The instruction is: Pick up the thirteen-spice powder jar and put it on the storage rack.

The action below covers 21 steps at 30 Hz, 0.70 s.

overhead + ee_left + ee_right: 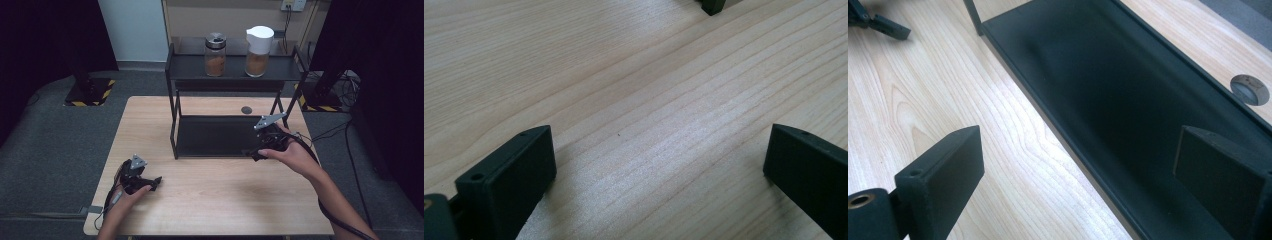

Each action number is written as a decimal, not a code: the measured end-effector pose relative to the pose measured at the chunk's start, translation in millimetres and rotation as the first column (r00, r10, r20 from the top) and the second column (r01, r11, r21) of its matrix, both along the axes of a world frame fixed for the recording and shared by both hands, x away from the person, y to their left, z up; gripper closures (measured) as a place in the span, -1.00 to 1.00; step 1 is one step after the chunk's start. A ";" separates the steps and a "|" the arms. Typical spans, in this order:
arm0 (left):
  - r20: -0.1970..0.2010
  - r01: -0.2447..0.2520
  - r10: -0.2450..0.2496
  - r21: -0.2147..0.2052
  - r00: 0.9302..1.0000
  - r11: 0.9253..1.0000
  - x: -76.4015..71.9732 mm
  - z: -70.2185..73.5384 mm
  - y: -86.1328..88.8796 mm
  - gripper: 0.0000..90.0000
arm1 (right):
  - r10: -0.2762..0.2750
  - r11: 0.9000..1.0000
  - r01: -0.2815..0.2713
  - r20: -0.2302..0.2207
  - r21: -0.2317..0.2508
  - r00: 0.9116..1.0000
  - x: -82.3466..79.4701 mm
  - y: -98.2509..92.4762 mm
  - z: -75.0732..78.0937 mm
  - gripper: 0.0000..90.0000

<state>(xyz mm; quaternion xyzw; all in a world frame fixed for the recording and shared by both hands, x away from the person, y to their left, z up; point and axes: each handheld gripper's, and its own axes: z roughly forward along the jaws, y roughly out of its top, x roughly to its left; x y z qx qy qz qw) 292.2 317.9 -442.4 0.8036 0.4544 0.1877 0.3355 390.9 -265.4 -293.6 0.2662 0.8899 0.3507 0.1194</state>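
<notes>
Over the front edge of the rack's lower shelf (210,137) hangs the right gripper (256,154), jaws spread and empty, seemingly clear of both jars (215,55) above, while the left gripper (155,183) rests unclenched nearer the person.

The left hand (131,192) sits at the lower left of the high view, forearm entering from the bottom edge, wrapped around the left gripper (156,182) — jaws pointing toward the frame's right, spread wide with nothing between them. The right hand (290,152) lies right of centre, its forearm running down to the lower right corner. It holds the right gripper (255,154) — jaws aimed leftward, standing apart and empty.
</notes>
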 end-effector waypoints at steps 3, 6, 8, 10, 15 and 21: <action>0.000 0.000 0.000 0.000 1.000 1.000 0.0 0.1 0.0 -1.00 | 0.005 1.000 -0.005 -0.004 0.002 1.000 -0.2 0.4 -5.1 -0.85; 0.000 0.000 0.000 0.000 1.000 1.000 0.0 0.0 0.0 -1.00 | 0.006 1.000 -0.006 -0.014 0.001 1.000 0.1 1.2 -10.3 -0.85; 0.000 0.000 0.000 0.000 1.000 1.000 0.0 0.0 0.0 -1.00 | 0.004 1.000 -0.004 -0.018 0.004 1.000 -0.1 0.8 -13.9 -0.85; 0.000 0.000 0.000 0.000 1.000 1.000 0.0 0.0 0.0 -1.00 | 0.004 1.000 -0.004 -0.021 0.008 1.000 -0.4 0.1 -17.9 -0.85; 0.000 0.000 0.000 0.000 1.000 1.000 0.0 0.0 0.0 -1.00 | 0.001 1.000 0.000 -0.034 0.009 0.999 -1.7 -1.2 -25.6 -0.85; 0.000 0.000 0.000 0.000 1.000 1.000 0.0 0.0 0.0 -1.00 | -0.001 1.000 0.002 -0.049 0.008 0.999 -2.9 -3.3 -35.7 -0.85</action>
